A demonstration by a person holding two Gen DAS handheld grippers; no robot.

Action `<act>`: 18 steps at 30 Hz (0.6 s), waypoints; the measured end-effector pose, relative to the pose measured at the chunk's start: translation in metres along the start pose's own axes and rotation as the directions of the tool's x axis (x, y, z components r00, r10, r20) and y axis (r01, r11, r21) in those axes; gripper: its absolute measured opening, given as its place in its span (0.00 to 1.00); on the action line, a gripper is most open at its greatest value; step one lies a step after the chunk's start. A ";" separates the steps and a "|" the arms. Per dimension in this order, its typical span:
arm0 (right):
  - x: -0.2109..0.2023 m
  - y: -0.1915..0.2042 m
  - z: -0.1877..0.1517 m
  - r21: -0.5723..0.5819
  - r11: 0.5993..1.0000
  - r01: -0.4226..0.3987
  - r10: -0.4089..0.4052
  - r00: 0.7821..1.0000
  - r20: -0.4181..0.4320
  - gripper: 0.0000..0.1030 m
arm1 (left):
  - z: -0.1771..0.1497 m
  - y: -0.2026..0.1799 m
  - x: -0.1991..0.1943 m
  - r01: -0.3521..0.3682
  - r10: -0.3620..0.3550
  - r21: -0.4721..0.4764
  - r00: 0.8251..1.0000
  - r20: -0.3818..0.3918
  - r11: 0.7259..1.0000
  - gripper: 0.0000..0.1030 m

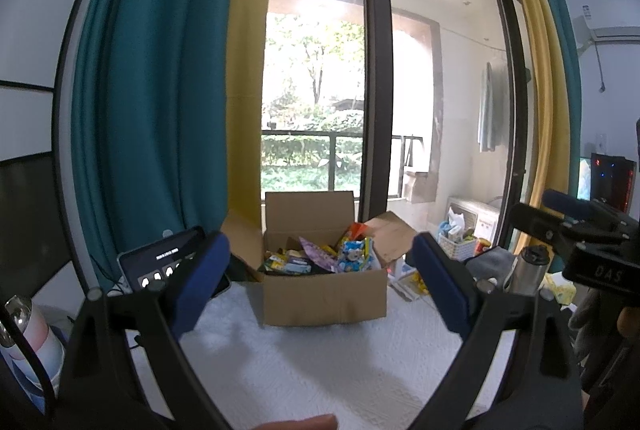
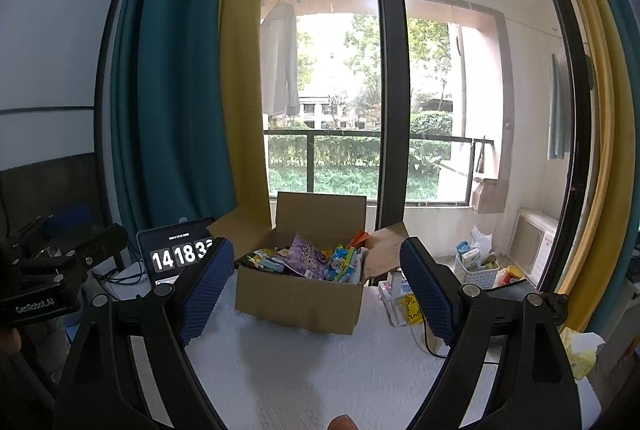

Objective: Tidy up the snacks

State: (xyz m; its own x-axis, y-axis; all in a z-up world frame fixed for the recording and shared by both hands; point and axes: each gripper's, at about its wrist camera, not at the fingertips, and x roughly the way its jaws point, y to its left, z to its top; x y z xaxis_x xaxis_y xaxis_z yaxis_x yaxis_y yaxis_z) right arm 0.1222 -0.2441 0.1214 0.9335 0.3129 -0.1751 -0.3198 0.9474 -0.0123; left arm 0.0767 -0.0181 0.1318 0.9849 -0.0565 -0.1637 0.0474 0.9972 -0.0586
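Observation:
An open cardboard box (image 1: pixel 324 296) (image 2: pixel 298 306) stands on the white tabletop, flaps up, filled with several colourful snack packets (image 1: pixel 320 256) (image 2: pixel 312 260). My left gripper (image 1: pixel 320 286) hovers in front of the box, wide open, its blue pads (image 1: pixel 198 284) on either side of the box in view and nothing between them. My right gripper (image 2: pixel 318 288) is likewise open and empty, facing the box from slightly to the right, blue pads (image 2: pixel 206 290) apart. Each gripper shows at the edge of the other's view.
A tablet showing clock digits (image 2: pixel 180 256) (image 1: pixel 160 260) leans left of the box. A steel flask (image 1: pixel 528 266), a white basket (image 2: pixel 478 268) and small items (image 2: pixel 402 300) lie to the right. White cloth (image 1: pixel 320 362) covers the table. Curtains and a glass door stand behind.

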 end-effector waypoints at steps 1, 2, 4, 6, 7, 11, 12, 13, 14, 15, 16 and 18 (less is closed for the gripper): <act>0.001 0.000 0.000 0.000 1.000 -0.001 0.001 1.000 -0.002 0.85 | 0.000 0.000 0.000 0.001 -0.001 0.000 1.000 -0.001 1.000 0.91; 0.001 0.000 0.000 0.000 1.000 -0.001 0.001 1.000 -0.004 0.85 | 0.000 0.000 0.001 0.001 -0.001 0.000 1.000 -0.002 1.000 0.91; 0.002 -0.002 -0.001 0.000 1.000 -0.003 0.003 1.000 -0.009 0.85 | 0.000 -0.001 0.001 0.000 0.000 -0.001 1.000 -0.004 1.000 0.91; 0.003 -0.002 -0.001 0.000 1.000 -0.004 0.004 1.000 -0.012 0.85 | 0.000 -0.001 0.001 0.000 0.000 -0.001 1.000 -0.004 1.000 0.91; 0.003 -0.002 -0.001 -0.001 1.000 -0.004 0.004 1.000 -0.013 0.85 | 0.000 -0.001 0.001 0.000 0.000 -0.001 1.000 -0.005 1.000 0.91; 0.003 -0.003 -0.001 0.000 1.000 -0.005 0.005 1.000 -0.018 0.85 | -0.001 -0.001 0.001 0.001 -0.001 -0.001 1.000 -0.008 1.000 0.91; 0.004 -0.004 -0.001 0.000 1.000 -0.006 0.006 1.000 -0.021 0.85 | -0.001 -0.002 0.002 0.002 -0.002 -0.002 1.000 -0.010 1.000 0.91; 0.004 -0.004 -0.001 -0.002 1.000 -0.005 0.005 1.000 -0.023 0.85 | -0.002 -0.002 0.002 0.004 -0.004 -0.002 1.000 -0.012 1.000 0.91; 0.004 -0.005 -0.001 -0.003 1.000 -0.005 0.005 1.000 -0.025 0.85 | -0.002 -0.002 0.002 0.005 -0.005 -0.002 1.000 -0.014 1.000 0.91; 0.004 -0.005 -0.002 -0.002 1.000 -0.005 0.005 1.000 -0.027 0.85 | -0.002 -0.002 0.002 0.004 -0.004 -0.001 1.000 -0.015 1.000 0.91; 0.005 -0.006 -0.002 -0.001 1.000 -0.004 0.004 1.000 -0.029 0.85 | -0.002 -0.002 0.003 0.005 -0.005 -0.001 1.000 -0.018 1.000 0.91; 0.005 -0.008 -0.003 -0.001 1.000 -0.004 0.004 0.999 -0.033 0.85 | -0.002 -0.004 0.004 0.005 -0.005 -0.002 1.000 -0.022 1.000 0.91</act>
State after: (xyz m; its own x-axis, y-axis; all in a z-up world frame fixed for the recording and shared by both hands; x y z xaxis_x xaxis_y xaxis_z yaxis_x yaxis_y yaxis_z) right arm 0.1291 -0.2498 0.1180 0.9264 0.3141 -0.2077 -0.3236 0.9461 -0.0124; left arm 0.0802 -0.0220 0.1290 0.9807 -0.0622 -0.1855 0.0517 0.9968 -0.0610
